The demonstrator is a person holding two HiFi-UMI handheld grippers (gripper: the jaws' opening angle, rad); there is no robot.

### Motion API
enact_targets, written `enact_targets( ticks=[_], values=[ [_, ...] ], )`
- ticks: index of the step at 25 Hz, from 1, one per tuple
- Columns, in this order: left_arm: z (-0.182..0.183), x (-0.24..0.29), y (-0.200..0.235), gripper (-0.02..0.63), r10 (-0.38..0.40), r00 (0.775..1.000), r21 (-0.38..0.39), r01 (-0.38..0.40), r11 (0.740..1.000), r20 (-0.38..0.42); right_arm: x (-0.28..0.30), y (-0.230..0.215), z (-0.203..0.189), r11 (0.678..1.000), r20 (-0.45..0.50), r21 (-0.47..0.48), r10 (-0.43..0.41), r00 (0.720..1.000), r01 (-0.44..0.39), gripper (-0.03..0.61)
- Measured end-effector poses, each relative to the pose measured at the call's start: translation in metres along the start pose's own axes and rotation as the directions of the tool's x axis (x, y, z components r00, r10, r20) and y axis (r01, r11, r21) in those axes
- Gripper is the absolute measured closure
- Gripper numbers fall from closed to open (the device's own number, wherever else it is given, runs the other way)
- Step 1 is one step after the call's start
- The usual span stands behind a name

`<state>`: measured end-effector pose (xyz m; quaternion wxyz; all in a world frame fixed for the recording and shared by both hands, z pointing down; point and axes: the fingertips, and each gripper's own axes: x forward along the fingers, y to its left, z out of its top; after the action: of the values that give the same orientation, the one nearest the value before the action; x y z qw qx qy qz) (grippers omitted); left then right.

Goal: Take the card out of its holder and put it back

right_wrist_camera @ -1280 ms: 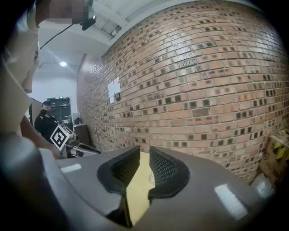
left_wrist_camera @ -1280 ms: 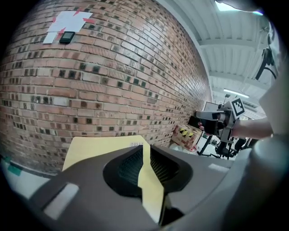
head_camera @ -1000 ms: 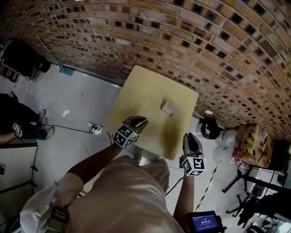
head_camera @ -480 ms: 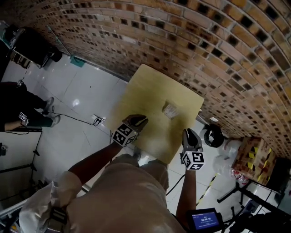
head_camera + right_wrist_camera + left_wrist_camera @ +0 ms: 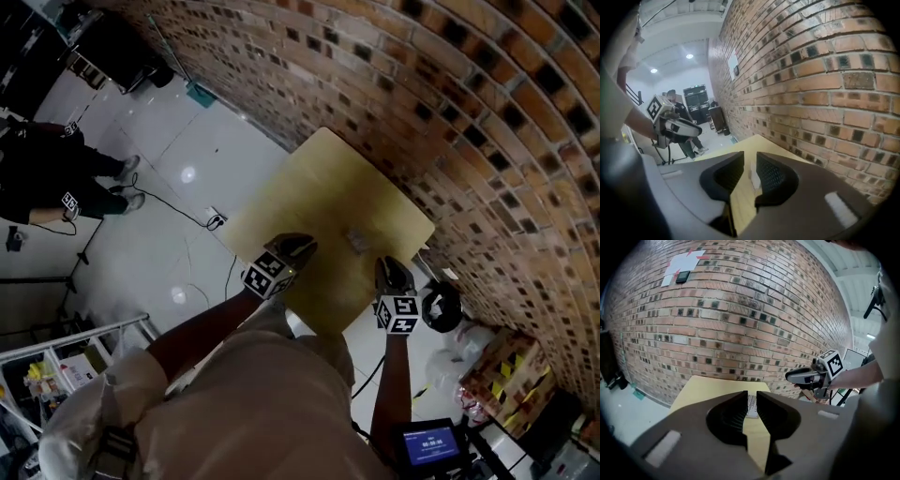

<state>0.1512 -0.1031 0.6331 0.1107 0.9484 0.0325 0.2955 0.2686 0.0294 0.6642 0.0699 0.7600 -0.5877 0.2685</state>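
the square, pale wooden table (image 5: 305,192) stands with its far edge close along a brick wall (image 5: 450,112). its left edge gives onto a wide stretch of white tiled floor (image 5: 159,239), where a thin cable (image 5: 178,214) trails and a person in black (image 5: 47,173) stands well apart from the table. past the table's right corner the room is tighter, with a dark round object (image 5: 441,307) on the floor just beside that corner. most of the table top is bare.

the card holder (image 5: 357,240) lies flat on the table, nearer its right corner than its middle and clear of every edge. it is small and pale. through the left gripper view it shows a white face with thin dark stripes like a barcode (image 5: 751,405); whether the card sits fully inside cannot be told.

the left gripper (image 5: 300,247) hangs over the table's near edge, pointing toward the holder. its jaws stand only a narrow slit apart with nothing between them. the right gripper (image 5: 392,266) hangs over the table's right edge, also aimed at the holder and short of it. its jaws have just been opening and now show a clear gap that holds nothing; the holder shows beyond them.
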Motion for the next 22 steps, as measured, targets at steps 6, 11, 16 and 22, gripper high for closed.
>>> enact_targets(
  ticks=[6, 11, 16, 22],
  values=[
    [0.004, 0.014, -0.002, 0.535, 0.071, 0.997, -0.022, -0.071, 0.997, 0.012, 0.042, -0.015, -0.03, 0.993, -0.12, -0.064, 0.092, 0.988, -0.1, 0.491],
    [0.0, 0.012, -0.005, 0.537, 0.133, 0.991, -0.051, -0.132, 0.99, 0.018, 0.066, -0.016, -0.057, 0.981, -0.217, -0.096, 0.146, 0.965, -0.17, 0.477],
    [0.006, 0.012, -0.008, 0.535, 0.19, 0.981, -0.074, -0.187, 0.98, 0.027, 0.09, -0.027, -0.084, 0.971, -0.289, -0.105, 0.176, 0.941, -0.214, 0.477],
    [-0.006, 0.004, -0.016, 0.535, 0.245, 0.97, -0.1, -0.242, 0.965, 0.011, 0.105, -0.024, -0.103, 0.96, -0.328, -0.095, 0.218, 0.919, -0.262, 0.477]
  ],
)
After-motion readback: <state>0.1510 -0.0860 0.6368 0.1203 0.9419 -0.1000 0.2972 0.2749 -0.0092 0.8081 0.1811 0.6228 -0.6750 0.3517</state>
